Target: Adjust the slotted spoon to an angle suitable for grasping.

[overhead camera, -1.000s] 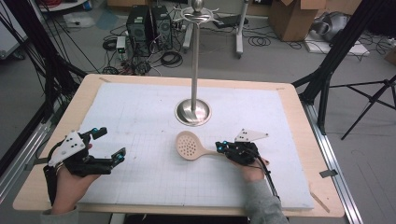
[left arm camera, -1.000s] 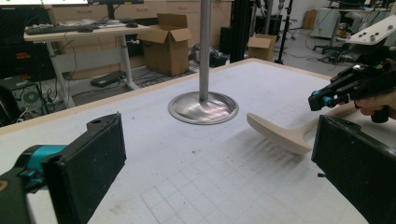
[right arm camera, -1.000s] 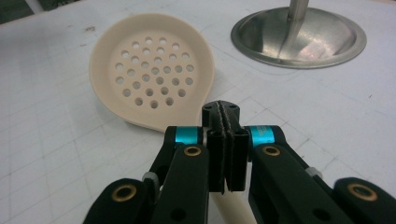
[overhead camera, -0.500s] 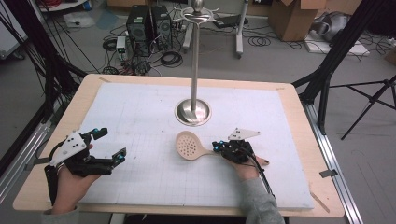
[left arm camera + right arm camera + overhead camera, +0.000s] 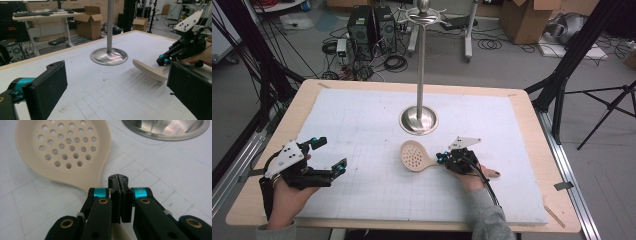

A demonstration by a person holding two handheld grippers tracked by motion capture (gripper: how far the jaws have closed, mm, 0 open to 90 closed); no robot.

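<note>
A cream perforated skimmer spoon (image 5: 413, 155) lies near the middle of the white mat, bowl to the left and handle pointing right. My right gripper (image 5: 441, 159) is shut on that handle. In the right gripper view the shut jaws (image 5: 118, 178) sit just behind the bowl (image 5: 62, 150). In the left gripper view the spoon (image 5: 150, 70) looks tilted, its bowl slightly off the mat, with the right gripper (image 5: 162, 61) at its handle. My left gripper (image 5: 331, 153) rests at the mat's left side, open and holding nothing, its pads (image 5: 46, 92) wide apart.
A tall metal stand with a round base (image 5: 418, 120) rises just behind the spoon, with hooks at its top (image 5: 424, 12). The white gridded mat (image 5: 362, 115) covers most of the wooden table. Cables, computers and boxes sit on the floor beyond.
My right gripper has crept a little to the left along the spoon's handle, toward the bowl. The left gripper has stayed where it was.
</note>
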